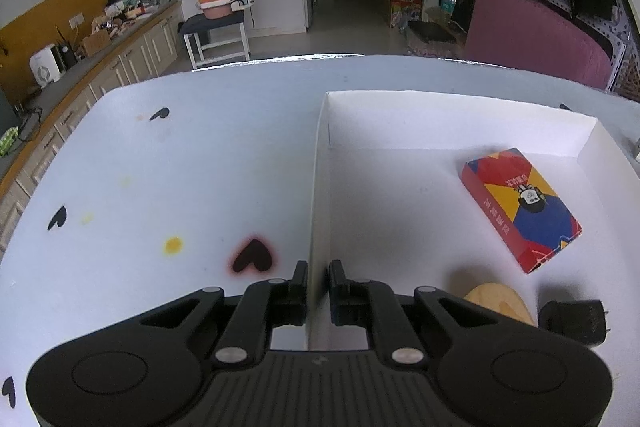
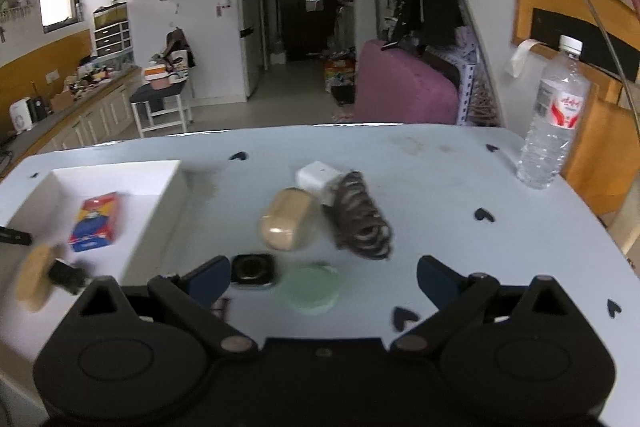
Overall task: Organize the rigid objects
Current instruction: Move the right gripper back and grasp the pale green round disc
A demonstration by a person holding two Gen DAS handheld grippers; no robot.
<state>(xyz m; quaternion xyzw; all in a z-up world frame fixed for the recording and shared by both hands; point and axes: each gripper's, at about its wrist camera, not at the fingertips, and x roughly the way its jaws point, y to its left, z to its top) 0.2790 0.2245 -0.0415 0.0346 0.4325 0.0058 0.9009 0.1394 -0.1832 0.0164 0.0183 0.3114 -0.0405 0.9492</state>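
A white box [image 1: 320, 163] sits on the pale table. My left gripper [image 1: 318, 277] is shut on the box's left wall. Inside lie a red, yellow and blue card pack [image 1: 520, 209], a wooden disc [image 1: 500, 303] and a black plug [image 1: 572, 319]. In the right wrist view the box [image 2: 164, 203] is at the left with the card pack [image 2: 96, 221], disc [image 2: 34, 283] and plug [image 2: 66, 275]. My right gripper [image 2: 324, 279] is open above a green disc [image 2: 314, 287], a black square item [image 2: 253, 271], a wooden oval [image 2: 286, 219], a white charger [image 2: 318, 179] and dark hair ties [image 2: 360, 223].
A water bottle [image 2: 554, 119] stands at the table's far right edge. A pink sofa [image 2: 400, 87] lies beyond the table. Black heart marks and yellow spots [image 1: 173, 246] dot the tabletop. A counter with clutter [image 1: 80, 59] runs along the left.
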